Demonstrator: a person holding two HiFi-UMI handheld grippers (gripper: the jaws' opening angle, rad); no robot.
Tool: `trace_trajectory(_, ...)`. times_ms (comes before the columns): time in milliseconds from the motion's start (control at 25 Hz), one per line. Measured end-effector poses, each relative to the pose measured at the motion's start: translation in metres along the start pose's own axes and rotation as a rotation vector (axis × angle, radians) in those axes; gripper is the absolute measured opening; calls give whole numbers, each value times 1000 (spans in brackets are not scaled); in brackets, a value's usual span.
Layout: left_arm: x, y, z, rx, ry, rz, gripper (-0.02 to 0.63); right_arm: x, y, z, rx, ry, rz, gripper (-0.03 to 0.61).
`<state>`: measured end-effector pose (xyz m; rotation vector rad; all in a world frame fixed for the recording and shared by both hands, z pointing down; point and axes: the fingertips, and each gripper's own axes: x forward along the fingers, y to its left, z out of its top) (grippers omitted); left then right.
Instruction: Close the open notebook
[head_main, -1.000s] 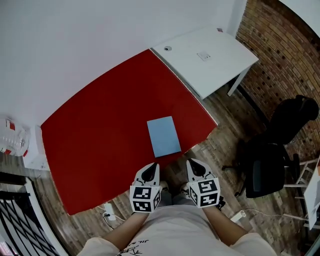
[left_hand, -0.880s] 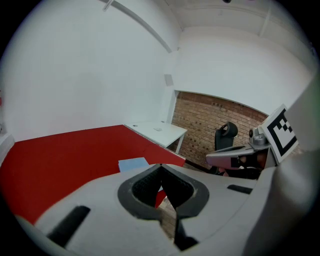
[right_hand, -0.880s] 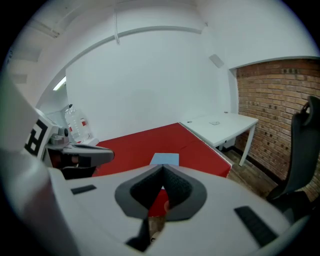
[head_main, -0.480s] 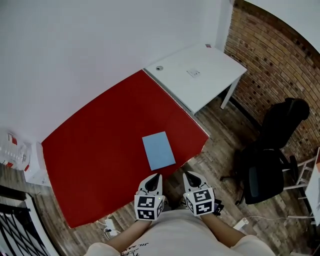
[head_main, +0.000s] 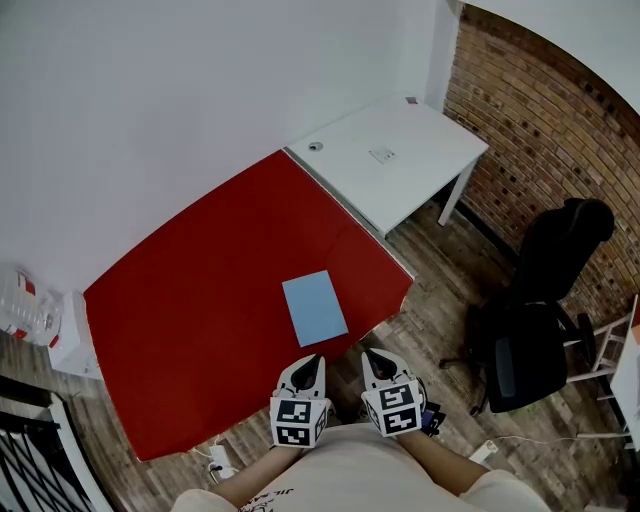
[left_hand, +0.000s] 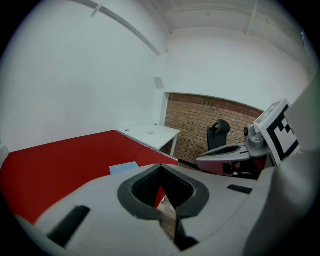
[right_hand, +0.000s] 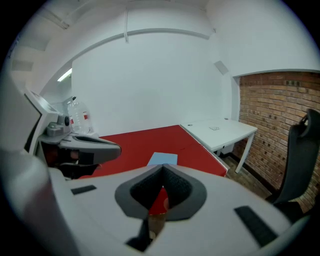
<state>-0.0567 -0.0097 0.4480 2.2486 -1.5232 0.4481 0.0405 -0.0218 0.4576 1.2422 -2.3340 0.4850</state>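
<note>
Head view: left gripper and right gripper pressed together, empty, near closed notebook

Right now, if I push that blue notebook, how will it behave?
The blue notebook lies flat and thin on the red table, so it would likely slide, not roll or tip. Lifted by one edge it may sag. It sits near the table's edge, so a push that way could drop it.

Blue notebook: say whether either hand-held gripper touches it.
No, the left hand-held gripper and right hand-held gripper hang short of the blue notebook.
</note>
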Motion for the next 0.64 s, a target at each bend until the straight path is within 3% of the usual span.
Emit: trace_trajectory(640, 3, 4, -3, -1, -3, -3, 6, 2, -1, -3, 11, 3, -7, 5)
